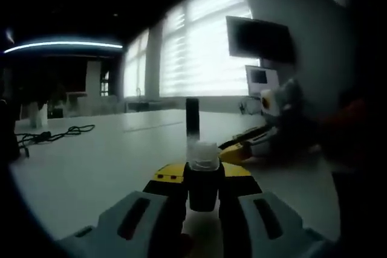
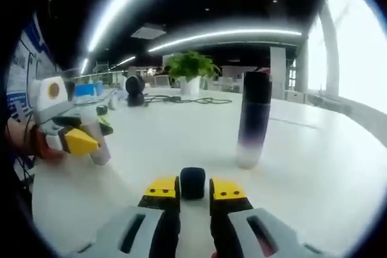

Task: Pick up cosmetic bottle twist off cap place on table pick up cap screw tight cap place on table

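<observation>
In the left gripper view, my left gripper (image 1: pixel 203 193) is shut on a small cosmetic bottle (image 1: pixel 202 176) with a dark body and a clear, uncapped top. It is held upright just above the white table (image 1: pixel 103 167). In the right gripper view, my right gripper (image 2: pixel 193 190) is shut on a small dark round cap (image 2: pixel 193 182). The left gripper (image 2: pixel 77 140), with its yellow tips, shows at the left of that view, holding the pale bottle (image 2: pixel 100 151). The right gripper (image 1: pixel 245 149) enters the left gripper view from the right, low over the table.
A tall bottle (image 2: pixel 254 119), dark above and fading to clear below, stands upright on the table (image 2: pixel 314 173); it is also the tall bottle (image 1: pixel 192 116) beyond the held one. Black cables (image 1: pixel 51 135) lie at the left. A potted plant (image 2: pixel 190 67) and dark objects (image 2: pixel 134 90) stand far back.
</observation>
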Motion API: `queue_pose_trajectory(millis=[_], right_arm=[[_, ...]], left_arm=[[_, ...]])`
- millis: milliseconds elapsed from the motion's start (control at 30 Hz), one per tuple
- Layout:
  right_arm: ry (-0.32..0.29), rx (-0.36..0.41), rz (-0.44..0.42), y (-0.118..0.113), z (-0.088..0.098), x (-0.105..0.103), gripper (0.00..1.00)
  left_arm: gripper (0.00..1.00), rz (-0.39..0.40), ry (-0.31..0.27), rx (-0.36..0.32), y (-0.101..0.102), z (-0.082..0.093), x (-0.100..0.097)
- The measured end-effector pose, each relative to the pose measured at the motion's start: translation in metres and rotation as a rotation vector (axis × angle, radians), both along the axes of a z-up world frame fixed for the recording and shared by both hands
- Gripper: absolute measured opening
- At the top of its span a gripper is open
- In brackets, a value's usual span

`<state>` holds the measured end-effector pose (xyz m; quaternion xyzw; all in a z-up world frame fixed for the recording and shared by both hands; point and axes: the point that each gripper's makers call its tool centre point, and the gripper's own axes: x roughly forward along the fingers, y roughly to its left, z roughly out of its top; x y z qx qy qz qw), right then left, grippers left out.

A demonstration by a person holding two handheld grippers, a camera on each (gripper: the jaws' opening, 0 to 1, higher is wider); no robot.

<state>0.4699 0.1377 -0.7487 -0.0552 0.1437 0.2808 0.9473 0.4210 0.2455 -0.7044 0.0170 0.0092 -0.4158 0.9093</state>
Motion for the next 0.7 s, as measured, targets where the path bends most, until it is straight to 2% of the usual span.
queue_pose_trajectory(millis=[100, 400, 500, 533, 600, 700], right_arm=[[-0.009, -0.017, 0.001, 0.0, -0.001, -0.001, 0.1], [-0.022, -0.023, 0.016, 0.001, 0.001, -0.002, 0.09], [-0.018, 0.046, 0.017, 0.0, 0.011, -0.005, 0.09], [-0.039, 0.055, 0.021, 0.0, 0.018, -0.005, 0.09], [-0.051, 0.073, 0.057, 0.005, 0.03, -0.009, 0.09], [-0.078, 0.152, 0.164, 0.024, 0.06, -0.022, 0.09]], left_arm=[[0.1, -0.008, 0.002, 0.003, -0.001, -0.001, -0.001], [0.1, -0.021, 0.014, -0.001, -0.005, -0.001, -0.002], [0.1, -0.04, 0.01, 0.004, -0.007, -0.002, -0.005], [0.1, -0.053, 0.006, 0.009, -0.009, -0.002, -0.007], [0.1, -0.08, 0.004, 0.006, -0.011, -0.002, -0.011], [0.1, -0.124, 0.014, -0.011, -0.012, -0.002, -0.015]])
